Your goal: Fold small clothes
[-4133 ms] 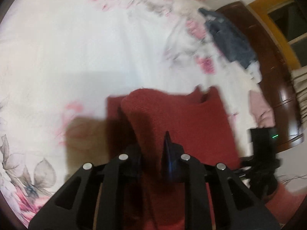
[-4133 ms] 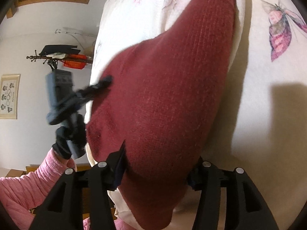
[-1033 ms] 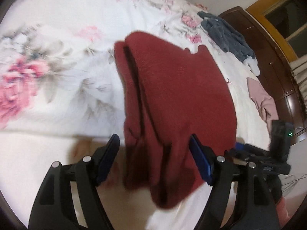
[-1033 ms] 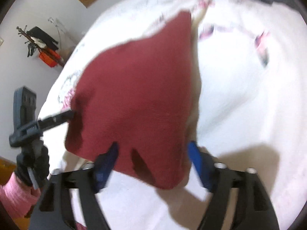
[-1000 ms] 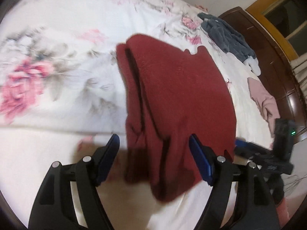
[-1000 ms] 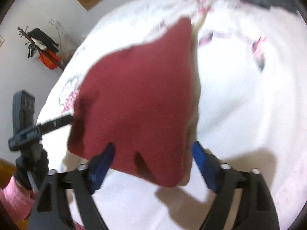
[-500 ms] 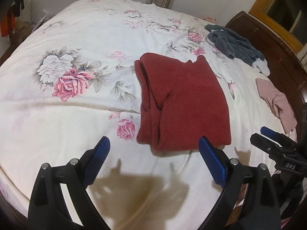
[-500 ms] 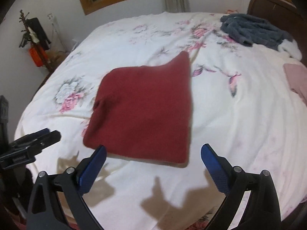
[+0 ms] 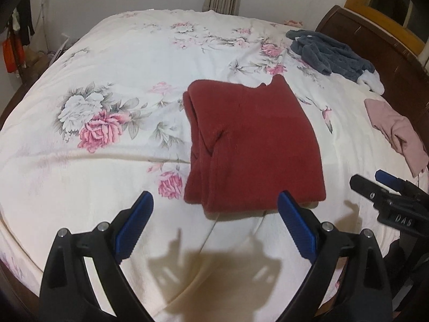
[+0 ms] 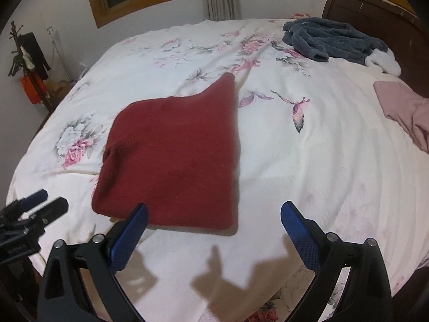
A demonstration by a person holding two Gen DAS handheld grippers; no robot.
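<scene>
The red sweater [image 9: 252, 145] lies folded into a compact rectangle on the bed [image 9: 112, 61], toward its near edge, and neither tool touches it. The left tongs [image 9: 214, 225] are spread wide and empty above the bed's near edge; the right tongs [image 10: 214, 230] are likewise spread wide and empty. Risk: the left side of the fold is a loose stack of layers with a gap between them, so a pinch that catches only the top layer would probably pull the fold open. The soft, rippled bedding may also let the stack slump or skew if it is dragged. The grey garment [image 10: 329, 40] and pink garment [image 10: 405, 110] lie well apart near the headboard, unfolded. The left wrist view shows the layered open edge of the sweater; the right wrist view shows only a flat top surface and one pointed far corner, plus a butterfly print [image 10: 297, 110] beside it.
</scene>
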